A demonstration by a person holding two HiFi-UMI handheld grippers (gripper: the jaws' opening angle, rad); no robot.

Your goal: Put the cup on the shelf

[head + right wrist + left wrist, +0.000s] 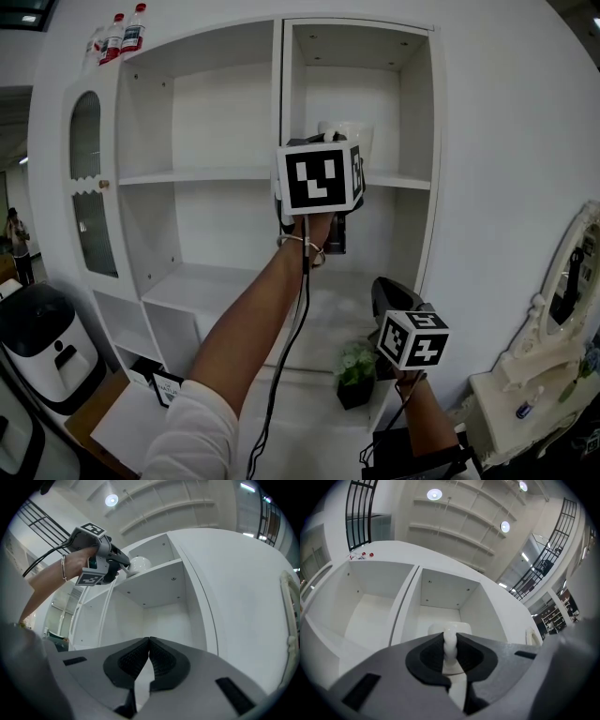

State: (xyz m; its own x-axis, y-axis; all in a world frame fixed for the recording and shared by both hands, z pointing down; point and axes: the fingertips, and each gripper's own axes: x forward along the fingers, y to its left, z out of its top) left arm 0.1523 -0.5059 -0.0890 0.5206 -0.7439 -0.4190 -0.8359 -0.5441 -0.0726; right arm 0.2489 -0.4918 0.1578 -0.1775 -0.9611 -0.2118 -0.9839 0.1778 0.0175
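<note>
A white cup [459,628] is held by its handle between the pads of my left gripper [450,651], which is shut on it. The head view shows that gripper [321,150] raised at the front of the upper right compartment of the white shelf unit [398,181], its marker cube hiding most of the cup [345,131]. From the right gripper view the cup [139,564] sits just over the shelf board's [161,573] front edge; I cannot tell whether it rests on the board. My right gripper [149,645] is shut and empty, lower down by the bottom shelf [392,298].
Two bottles [123,33] stand on top of the unit. A glass door [86,187] closes its left side. A small potted plant [356,370] sits at the bottom, a white appliance [37,342] at left, a white mirror table [553,375] at right.
</note>
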